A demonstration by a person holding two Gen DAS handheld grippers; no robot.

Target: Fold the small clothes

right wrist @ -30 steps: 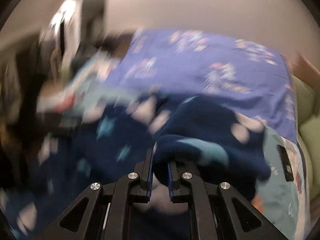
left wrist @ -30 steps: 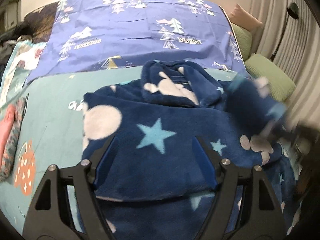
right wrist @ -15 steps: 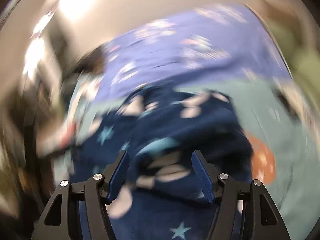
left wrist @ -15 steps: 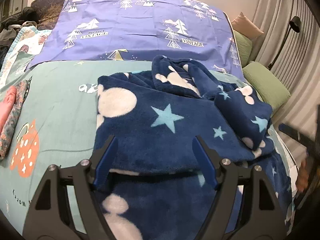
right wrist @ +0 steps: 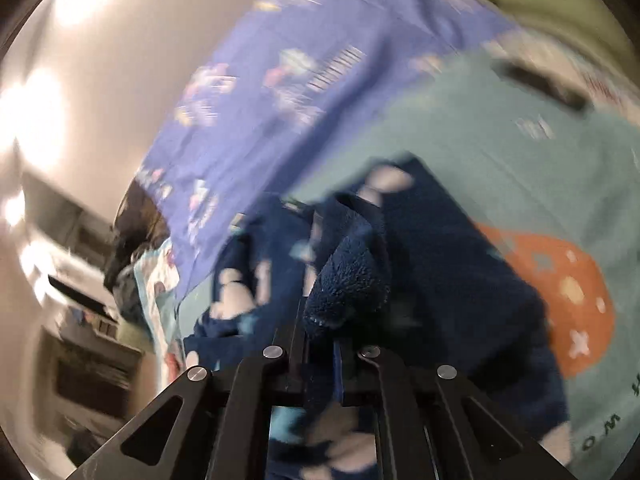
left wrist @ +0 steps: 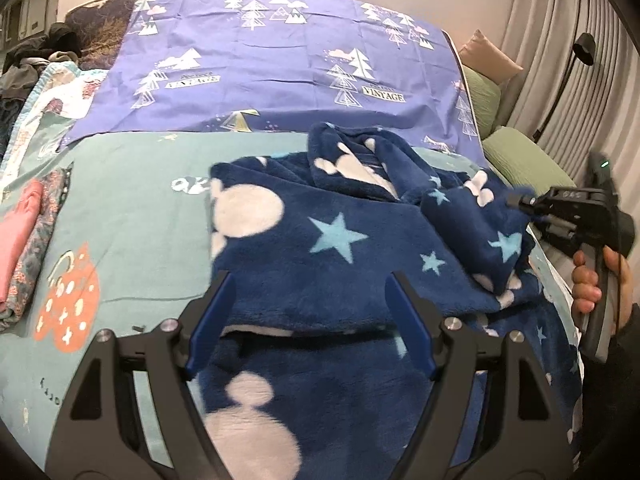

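Observation:
A navy fleece garment (left wrist: 320, 240) with white blobs and light blue stars lies partly folded on the teal bedsheet (left wrist: 132, 208). My left gripper (left wrist: 310, 320) is open and empty, hovering just above the garment's near folded edge. My right gripper (right wrist: 320, 320) is shut on a bunched fold of the same fleece (right wrist: 352, 280); in the left wrist view it (left wrist: 524, 200) is at the garment's right edge, at the folded-over sleeve (left wrist: 480, 224). The right wrist view is blurred by motion.
A purple sheet (left wrist: 280, 60) with tree prints covers the far half of the bed. Folded pink and patterned clothes (left wrist: 24, 240) lie at the left edge. Green and beige cushions (left wrist: 520, 156) and a curtain stand to the right.
My right gripper was shut on fleece, opened half a second ago, and is now shut on a fold at the garment's right edge. The left gripper stayed open and rose slightly.

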